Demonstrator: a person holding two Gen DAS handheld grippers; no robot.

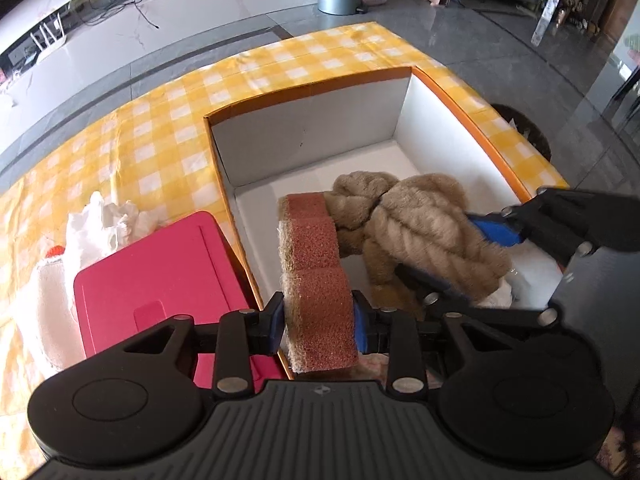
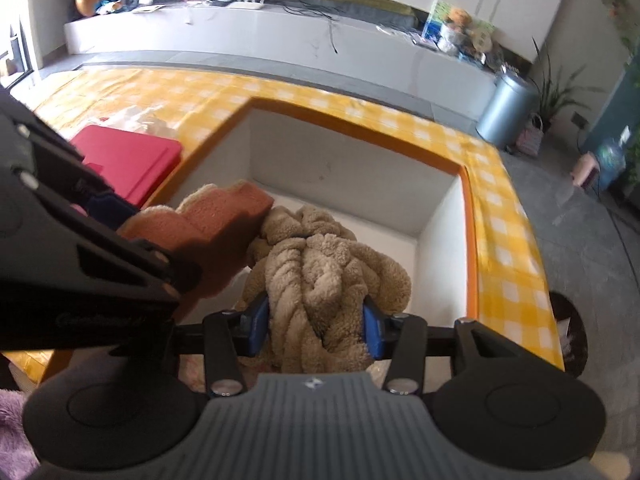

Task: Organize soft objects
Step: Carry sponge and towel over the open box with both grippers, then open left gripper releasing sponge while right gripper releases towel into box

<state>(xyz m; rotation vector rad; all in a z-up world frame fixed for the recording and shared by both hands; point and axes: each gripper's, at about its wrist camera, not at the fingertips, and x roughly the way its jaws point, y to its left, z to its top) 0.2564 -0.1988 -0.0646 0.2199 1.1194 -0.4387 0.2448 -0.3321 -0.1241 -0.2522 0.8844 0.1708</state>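
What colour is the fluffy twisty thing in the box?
Beige-tan. The fluffy twisted plush shows best in the right wrist view.

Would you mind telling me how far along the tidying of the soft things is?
Nothing lies loose in the orange-rimmed white box yet. In hand: the left gripper holds a reddish-brown sponge, the right gripper a tan fluffy twisted cloth, both over the box. Left: white cloths beside the pink case.

So the box [image 1: 404,120] sits on the table [image 1: 160,128], lid [image 1: 160,272] just left of it. Inside, the sponge [image 1: 316,264] is left of the knotted blanket [image 1: 420,224], touching it.
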